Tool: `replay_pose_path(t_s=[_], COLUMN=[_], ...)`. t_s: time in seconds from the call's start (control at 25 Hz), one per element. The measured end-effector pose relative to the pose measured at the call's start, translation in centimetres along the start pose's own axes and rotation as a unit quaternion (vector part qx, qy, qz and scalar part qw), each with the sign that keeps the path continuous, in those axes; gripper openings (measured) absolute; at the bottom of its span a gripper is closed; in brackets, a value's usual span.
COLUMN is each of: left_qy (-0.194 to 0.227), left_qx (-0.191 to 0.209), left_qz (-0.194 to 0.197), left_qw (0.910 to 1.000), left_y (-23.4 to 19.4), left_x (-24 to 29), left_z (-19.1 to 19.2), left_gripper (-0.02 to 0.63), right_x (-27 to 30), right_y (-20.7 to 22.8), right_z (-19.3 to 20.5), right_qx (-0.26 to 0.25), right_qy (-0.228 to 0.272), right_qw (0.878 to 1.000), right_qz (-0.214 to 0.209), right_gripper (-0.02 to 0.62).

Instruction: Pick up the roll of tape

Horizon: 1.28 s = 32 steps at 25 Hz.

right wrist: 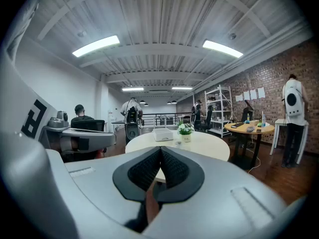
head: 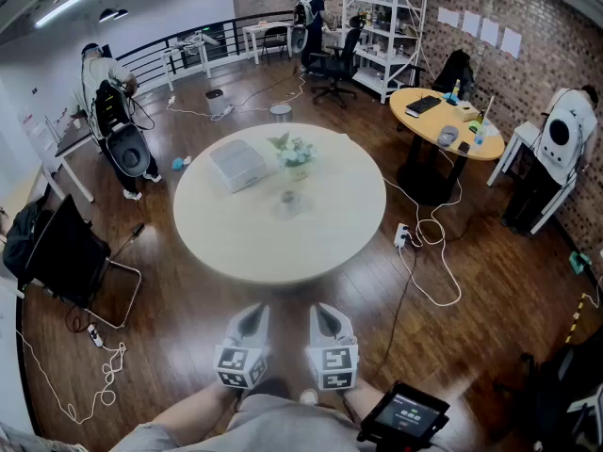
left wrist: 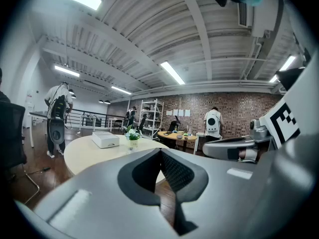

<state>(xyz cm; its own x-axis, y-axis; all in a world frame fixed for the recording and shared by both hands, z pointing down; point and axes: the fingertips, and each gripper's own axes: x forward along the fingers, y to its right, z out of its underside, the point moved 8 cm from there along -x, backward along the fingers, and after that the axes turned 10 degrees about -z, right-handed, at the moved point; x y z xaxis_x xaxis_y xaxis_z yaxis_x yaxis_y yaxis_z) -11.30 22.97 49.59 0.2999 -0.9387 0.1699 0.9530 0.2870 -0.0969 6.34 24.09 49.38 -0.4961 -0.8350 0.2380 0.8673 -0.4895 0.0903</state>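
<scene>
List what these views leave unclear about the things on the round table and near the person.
- Small clear object on the round table: blurred in the head view and tiny in the right gripper view, so it cannot be confirmed as tape.
- White box: any print is too small in all views.
- Screen device: cut by the head view's bottom edge, display unreadable.

A round white table [head: 236, 243] stands in the middle of a wooden floor [head: 471, 328]. On it are a white box [head: 237, 164] and, just beside the box, a small pot of white flowers [head: 294, 152]. At the right stands a yellow round table [head: 415, 127], and a white shelf rack [head: 386, 26] is near the brick wall. A black chair [head: 66, 252] stands at the left. White cables [head: 429, 252] lie on the floor.
</scene>
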Motion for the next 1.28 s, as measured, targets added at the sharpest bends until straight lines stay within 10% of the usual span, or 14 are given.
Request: replay_pose_path(t_s=[0.52,1.28], left_qy=[-0.006,-0.026], left_qx=[-0.011,-0.019], left_qz=[-0.006,0.024], left_qw=[0.9999,0.9992], left_y=[-1.2,-11.3], left_x=[6.3,26.9], left_z=[0.9,-2.2], left_gripper=[0.002,0.002], right_x=[4.6,25.6], right_y=[4.0,12.6], right_z=[0.0,-4.4], right_qx=[0.005,0.0], right_qy=[-0.013,-0.053], right_qw=[1.0,0.998], right_qz=[-0.006,0.036], right_gripper=[0.014,0.014])
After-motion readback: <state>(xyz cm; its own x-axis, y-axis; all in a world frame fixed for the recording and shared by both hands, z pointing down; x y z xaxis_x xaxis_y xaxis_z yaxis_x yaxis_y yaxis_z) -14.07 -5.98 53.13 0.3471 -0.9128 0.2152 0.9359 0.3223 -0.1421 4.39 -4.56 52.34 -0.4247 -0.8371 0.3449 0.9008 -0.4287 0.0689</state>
